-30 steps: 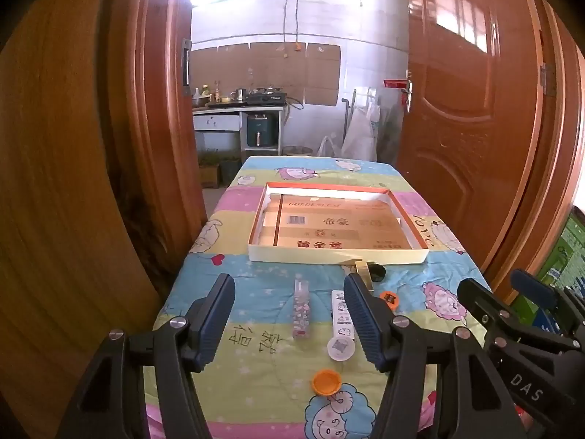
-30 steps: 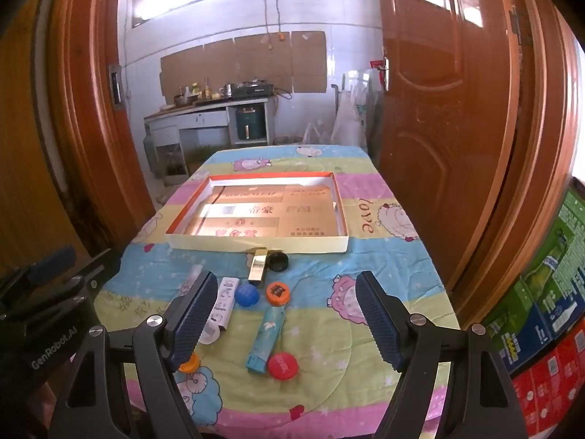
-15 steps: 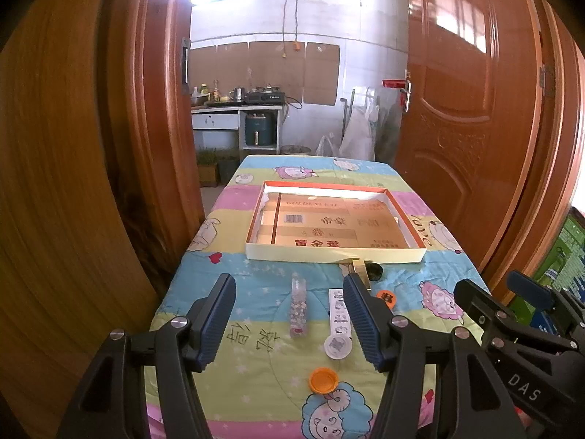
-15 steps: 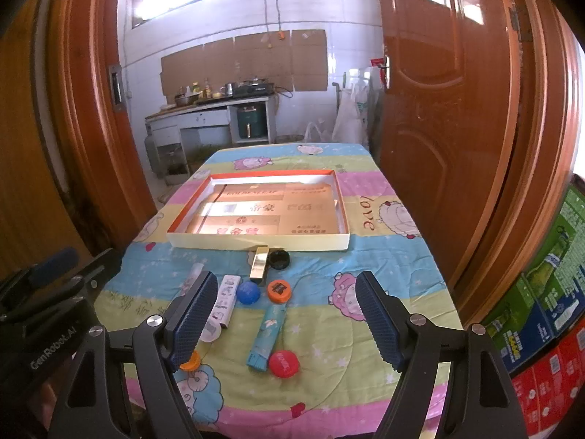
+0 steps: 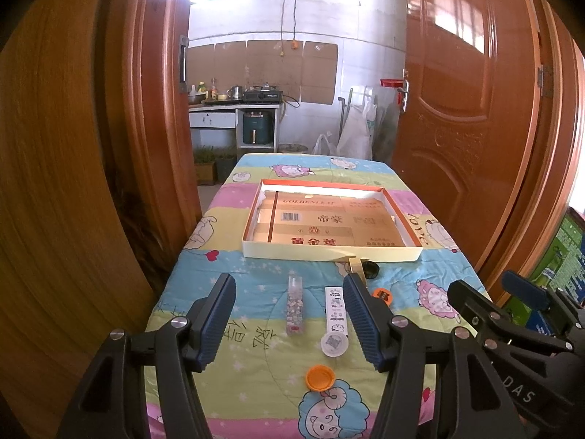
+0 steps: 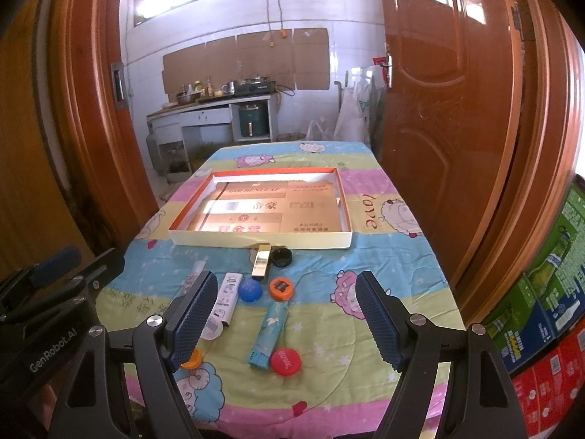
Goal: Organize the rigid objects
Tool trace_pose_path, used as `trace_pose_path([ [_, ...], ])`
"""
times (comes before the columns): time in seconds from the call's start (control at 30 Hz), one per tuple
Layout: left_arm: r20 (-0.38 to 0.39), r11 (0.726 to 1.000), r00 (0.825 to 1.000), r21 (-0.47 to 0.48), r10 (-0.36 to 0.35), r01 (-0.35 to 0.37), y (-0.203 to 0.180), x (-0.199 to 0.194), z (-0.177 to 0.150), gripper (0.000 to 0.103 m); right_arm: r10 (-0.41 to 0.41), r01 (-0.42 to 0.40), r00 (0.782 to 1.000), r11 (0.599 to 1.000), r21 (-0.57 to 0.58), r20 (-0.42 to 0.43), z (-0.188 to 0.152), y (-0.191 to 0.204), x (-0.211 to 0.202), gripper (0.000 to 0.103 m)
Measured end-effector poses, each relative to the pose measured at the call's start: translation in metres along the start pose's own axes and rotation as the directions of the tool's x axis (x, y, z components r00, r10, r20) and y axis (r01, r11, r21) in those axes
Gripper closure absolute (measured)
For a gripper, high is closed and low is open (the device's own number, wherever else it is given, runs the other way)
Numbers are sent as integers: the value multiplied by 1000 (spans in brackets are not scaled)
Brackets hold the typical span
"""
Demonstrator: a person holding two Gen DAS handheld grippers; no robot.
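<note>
- Right now I hold the left gripper (image 5: 289,314) and right gripper (image 6: 283,314) with jaws apart and empty, above the table's near end, short of the shallow box (image 6: 256,239).
- Nearest me, well short of the box, the red cap (image 6: 286,361) touches the teal tube (image 6: 268,329); pinching one could drag the other.
- Closer to the box, the blue cap (image 6: 249,290) and orange cap (image 6: 281,288) are low, so the pads might slip off.
- Just before the box wall, the gold bar (image 6: 261,262) and black cap (image 6: 280,256) crowd it; I could bump the wall.

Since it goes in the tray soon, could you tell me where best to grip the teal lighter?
Probably mid-body, from above. The teal lighter lies flat and slim on the tablecloth, so close across its narrow width, clear of the red cap beside its near end.
</note>
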State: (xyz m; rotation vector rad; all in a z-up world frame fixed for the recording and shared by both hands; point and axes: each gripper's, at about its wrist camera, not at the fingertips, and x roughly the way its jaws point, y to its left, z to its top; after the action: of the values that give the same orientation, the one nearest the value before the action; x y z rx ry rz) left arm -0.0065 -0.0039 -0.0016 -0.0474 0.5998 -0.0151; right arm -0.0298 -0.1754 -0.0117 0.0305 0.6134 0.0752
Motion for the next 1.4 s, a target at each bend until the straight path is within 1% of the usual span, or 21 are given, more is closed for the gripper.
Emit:
trace_pose_path([
  [1.4,-9,1000,1000,-1,-10,10,0,2,-1,42,7,-7,1000,1000,-3,-7,-1,0,3,24],
])
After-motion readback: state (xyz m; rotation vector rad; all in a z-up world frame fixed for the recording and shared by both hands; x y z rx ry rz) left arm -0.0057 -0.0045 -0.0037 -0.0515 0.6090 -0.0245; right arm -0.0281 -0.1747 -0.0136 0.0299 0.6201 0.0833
